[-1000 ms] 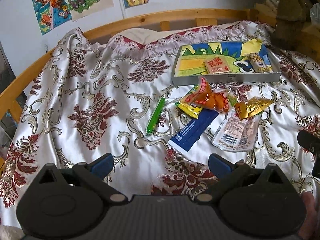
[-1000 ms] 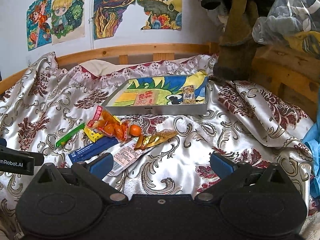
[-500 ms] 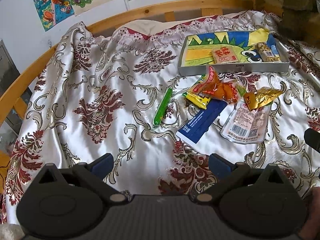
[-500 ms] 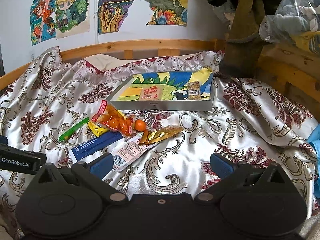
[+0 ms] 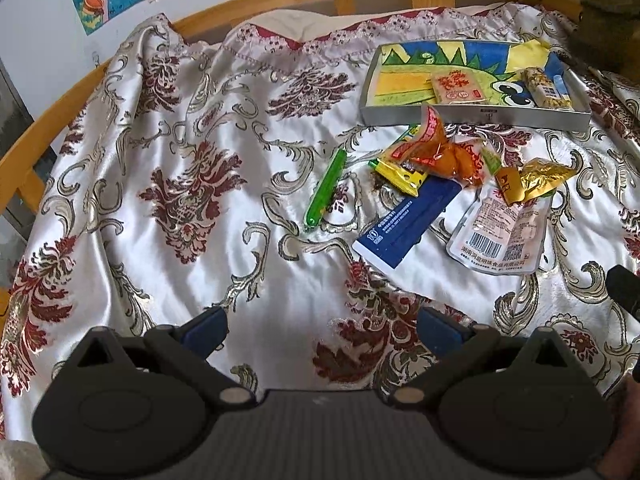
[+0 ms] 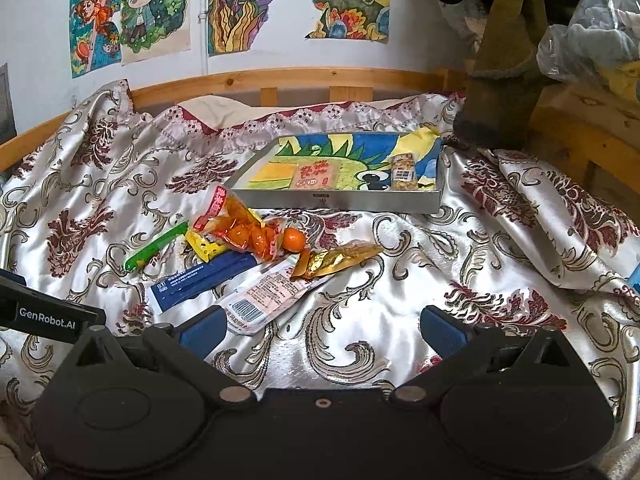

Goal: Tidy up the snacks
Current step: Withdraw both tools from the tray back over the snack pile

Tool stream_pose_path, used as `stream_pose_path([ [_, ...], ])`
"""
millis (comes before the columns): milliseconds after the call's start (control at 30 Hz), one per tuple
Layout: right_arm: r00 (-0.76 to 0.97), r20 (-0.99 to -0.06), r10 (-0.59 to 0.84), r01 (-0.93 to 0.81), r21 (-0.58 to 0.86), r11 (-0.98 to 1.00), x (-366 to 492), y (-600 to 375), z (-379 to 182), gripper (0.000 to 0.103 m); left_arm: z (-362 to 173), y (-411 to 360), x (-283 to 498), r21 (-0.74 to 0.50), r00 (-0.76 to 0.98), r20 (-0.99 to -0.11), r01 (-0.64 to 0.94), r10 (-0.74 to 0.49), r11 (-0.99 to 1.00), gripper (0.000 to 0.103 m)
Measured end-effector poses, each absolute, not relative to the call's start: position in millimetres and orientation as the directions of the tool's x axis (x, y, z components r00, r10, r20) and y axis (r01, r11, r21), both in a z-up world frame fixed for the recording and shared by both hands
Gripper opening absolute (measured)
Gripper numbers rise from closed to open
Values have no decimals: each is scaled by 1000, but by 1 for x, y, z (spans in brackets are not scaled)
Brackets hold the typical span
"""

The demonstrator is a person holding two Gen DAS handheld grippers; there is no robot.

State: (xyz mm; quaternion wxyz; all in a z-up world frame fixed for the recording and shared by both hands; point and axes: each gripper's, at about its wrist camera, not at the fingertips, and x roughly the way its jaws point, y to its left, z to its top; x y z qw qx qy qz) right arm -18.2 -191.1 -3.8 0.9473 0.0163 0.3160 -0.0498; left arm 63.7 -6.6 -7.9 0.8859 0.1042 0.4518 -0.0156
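A shallow grey tray [image 5: 472,115] [image 6: 336,201] with a colourful picture inside lies at the back of the bed. It holds a pink flat packet [image 5: 456,86] [image 6: 316,174] and a small nut bar [image 5: 546,88] [image 6: 403,171]. In front of it lies a loose heap: a green stick [image 5: 326,188] [image 6: 156,247], a yellow packet [image 5: 400,172], an orange bag [image 5: 440,152] [image 6: 244,232], a blue packet [image 5: 412,220] [image 6: 200,278], a white pouch [image 5: 500,232] [image 6: 268,296] and a gold wrapper [image 5: 534,178] [image 6: 340,258]. My left gripper [image 5: 320,326] and right gripper [image 6: 322,326] hover open and empty, short of the heap.
A patterned satin cover [image 5: 180,184] drapes the bed inside a wooden frame [image 6: 280,80]. Drawings [image 6: 132,16] hang on the wall behind. A brown boot-like object [image 6: 504,68] and bagged clutter [image 6: 592,28] stand at the back right. The other gripper's body [image 6: 44,312] shows at the left edge.
Both grippers have moved forward towards the snack heap, which looks larger and lower in view. Fingers stay open; nothing on the bed has shifted.
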Motion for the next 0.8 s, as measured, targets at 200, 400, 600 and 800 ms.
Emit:
stream_pose_path([
  [200,784,-618,-54,71,4,997,-12,-187,-6,102,-12,-6,70,157,560,-826,120,64,980,103],
  [400,783,-621,-34,44,1,999,1,-182,-3,102,-15,-5,81,154,542,-838,112,69,982,103],
  [600,785,-619,-13,20,4,1000,18,-182,3,102,-15,2,96,152,542,-837,86,82,985,103],
  [800,777,-629,2,6,10,1000,36,-183,5,102,-13,6,116,155,572,-817,85,79,984,103],
])
